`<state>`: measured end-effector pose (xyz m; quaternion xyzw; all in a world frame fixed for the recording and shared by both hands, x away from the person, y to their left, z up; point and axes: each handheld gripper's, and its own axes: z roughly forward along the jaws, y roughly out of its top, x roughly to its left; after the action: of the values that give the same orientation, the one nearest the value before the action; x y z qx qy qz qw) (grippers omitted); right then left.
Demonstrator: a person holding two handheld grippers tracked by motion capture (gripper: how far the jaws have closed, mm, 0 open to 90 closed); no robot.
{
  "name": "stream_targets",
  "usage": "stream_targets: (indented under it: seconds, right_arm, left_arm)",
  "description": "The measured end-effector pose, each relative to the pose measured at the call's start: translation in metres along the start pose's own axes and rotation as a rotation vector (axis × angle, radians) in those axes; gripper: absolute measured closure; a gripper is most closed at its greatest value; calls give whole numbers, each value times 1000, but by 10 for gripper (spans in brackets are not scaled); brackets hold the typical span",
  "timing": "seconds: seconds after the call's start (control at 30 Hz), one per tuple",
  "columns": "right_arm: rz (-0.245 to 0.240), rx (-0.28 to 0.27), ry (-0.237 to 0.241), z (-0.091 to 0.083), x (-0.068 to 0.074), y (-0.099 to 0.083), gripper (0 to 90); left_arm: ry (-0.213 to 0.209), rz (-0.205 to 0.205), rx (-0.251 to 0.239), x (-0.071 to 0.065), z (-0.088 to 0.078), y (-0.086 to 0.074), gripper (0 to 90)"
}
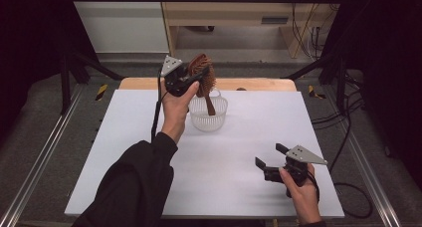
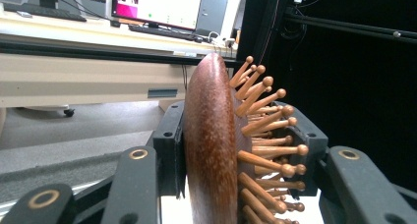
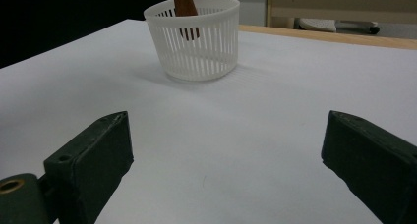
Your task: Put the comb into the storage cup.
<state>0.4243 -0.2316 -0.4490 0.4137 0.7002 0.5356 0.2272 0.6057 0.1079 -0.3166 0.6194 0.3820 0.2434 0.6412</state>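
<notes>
High view. White slatted plastic basket (image 1: 208, 113) — round, thin-walled, standing upright toward the far edge of the white table (image 1: 124, 152). Wooden hairbrush (image 1: 203, 75), reddish-brown, oval head, raised above the basket with its tapered handle slanting down inside the rim. Left gripper (image 1: 198, 77), black with a grey three-cornered plate, sits just above the basket, clamped on the brush head. Right gripper (image 1: 268, 160), well apart from the basket on the near right, rests low over the table, jaws spread, nothing between them.

Left gripper view. Hairbrush (image 2: 211, 150) seen edge-on: smooth, polished, domed wooden back on one side; round-tipped wooden pins fanning out on the other. Both black pads press in on the head — one against the back, one among the pins.

Right gripper view. Basket (image 3: 194, 37) ahead of the jaws, vertical slots, smooth rim; brush handle (image 3: 185, 3) stands inside it. Matte black jaws stand wide over bare table (image 3: 221, 135), holding nothing.
</notes>
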Motion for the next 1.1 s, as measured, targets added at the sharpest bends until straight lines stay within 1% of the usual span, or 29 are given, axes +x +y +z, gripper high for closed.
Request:
stream_targets:
  seconds: [0.13,0.27,0.43,0.67,0.73,0.83,1.0,1.1]
  right_arm:
    - [-3,1,1,0,0,0,55]
    - [-3,2,2,0,0,0,55]
    - [-2,1,4,1,1,0,55]
    - [-2,3,6,1,1,0,55]
    - [-3,5,6,1,1,0,55]
    - [-5,8,6,2,1,-1,55]
    - [-7,9,4,1,1,-1,55]
    - [-7,8,4,1,1,-1,55]
  left_arm:
    - [4,-2,6,0,2,-5,516]
    - [10,17,9,-1,4,-8,515]
    - [23,-1,9,0,6,-15,514]
    - [21,-2,23,0,8,-23,514]
    - [20,2,21,-1,8,-24,514]
    - [15,-3,17,0,8,-26,513]
    - [26,-9,15,0,8,-28,513]
    - [25,-11,18,1,8,-30,513]
